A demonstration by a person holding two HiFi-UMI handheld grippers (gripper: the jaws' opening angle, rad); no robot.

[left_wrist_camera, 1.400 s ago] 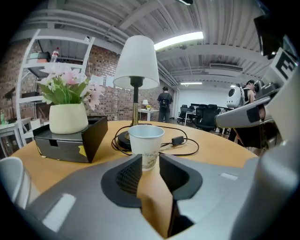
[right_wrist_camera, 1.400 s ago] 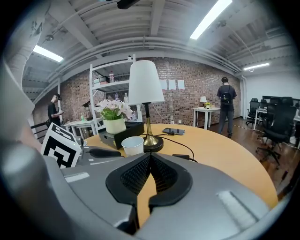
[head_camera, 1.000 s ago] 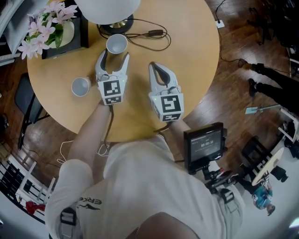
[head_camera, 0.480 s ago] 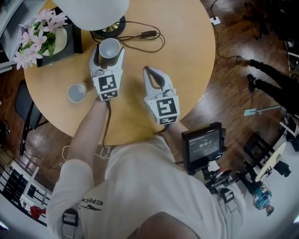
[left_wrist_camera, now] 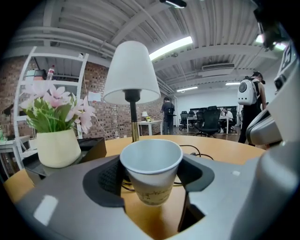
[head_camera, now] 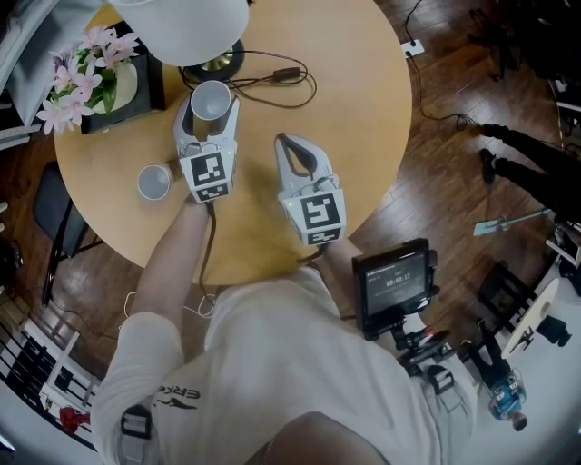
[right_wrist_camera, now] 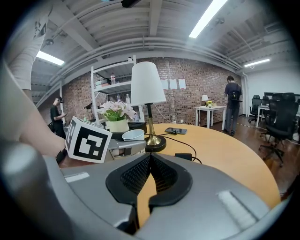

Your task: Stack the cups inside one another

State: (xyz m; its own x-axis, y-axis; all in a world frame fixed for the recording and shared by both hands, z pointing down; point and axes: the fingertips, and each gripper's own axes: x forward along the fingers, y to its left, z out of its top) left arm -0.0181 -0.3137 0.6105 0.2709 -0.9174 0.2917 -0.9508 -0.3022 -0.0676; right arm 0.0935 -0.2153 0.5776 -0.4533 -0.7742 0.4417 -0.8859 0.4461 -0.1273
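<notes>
A white paper cup [head_camera: 211, 100] [left_wrist_camera: 151, 168] stands upright between the jaws of my left gripper [head_camera: 211, 109] [left_wrist_camera: 152, 177]. The jaws are closing, and both pads meet its rim. The cup also shows in the right gripper view [right_wrist_camera: 132, 135], beyond the left gripper's marker cube [right_wrist_camera: 87, 139]. A second paper cup [head_camera: 154, 182] stands alone on the round wooden table [head_camera: 363, 109], left of my left hand. My right gripper [head_camera: 283, 142] [right_wrist_camera: 150, 157] rests to the right of the left one, shut with nothing in it.
A lamp with a white shade [head_camera: 177, 18] and brass base [head_camera: 215, 64] stands just behind the held cup, its cable [head_camera: 281, 74] looping to the right. A pot of pink flowers [head_camera: 86, 64] sits at the back left. The table's rim curves away near the right gripper.
My left gripper moved forward around the cup near the lamp, which now sits between its jaws. The right gripper stayed where it was.
</notes>
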